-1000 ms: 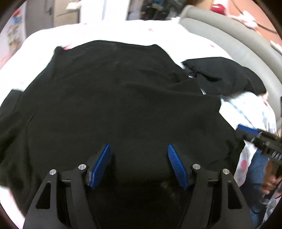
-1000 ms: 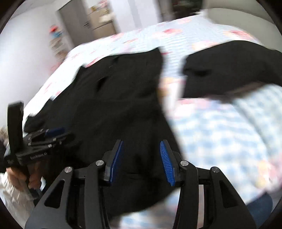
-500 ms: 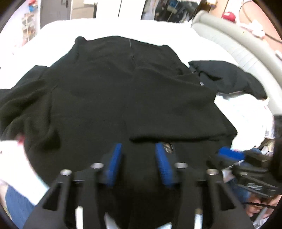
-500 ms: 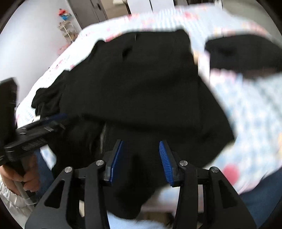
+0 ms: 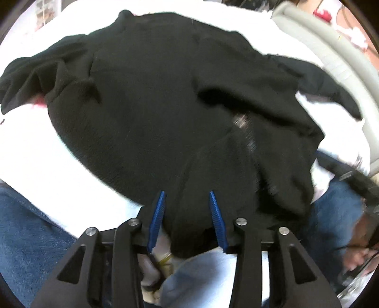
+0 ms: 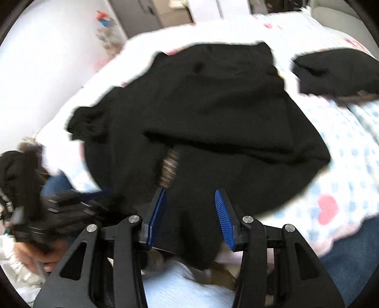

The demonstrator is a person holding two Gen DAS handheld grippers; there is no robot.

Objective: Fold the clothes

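A black fleece jacket (image 5: pixel 154 99) with a zip (image 5: pixel 246 132) lies spread on the bed, and its near hem hangs over the bed's edge. My left gripper (image 5: pixel 187 203) is narrowed onto that hem, with fabric bunched between the blue pads (image 5: pixel 157 213). In the right wrist view the same jacket (image 6: pixel 213 106) runs down between the fingers of my right gripper (image 6: pixel 189 203), which grips the hem further right. The left gripper (image 6: pixel 71 203) shows blurred at the left there, held by a hand (image 6: pixel 30 255).
A second black garment (image 6: pixel 331 71) lies at the far right on the dotted, heart-printed sheet (image 6: pixel 343 154). A grey padded bed rail (image 5: pixel 331 52) curves along the right. The person's blue jeans (image 5: pixel 28 225) are just below the bed's edge. A wardrobe (image 6: pixel 146 11) stands behind.
The left jaws have narrowed from wide apart onto the hem. Both grippers have drawn back toward the person, and the jacket's hem now hangs over the bed's edge.
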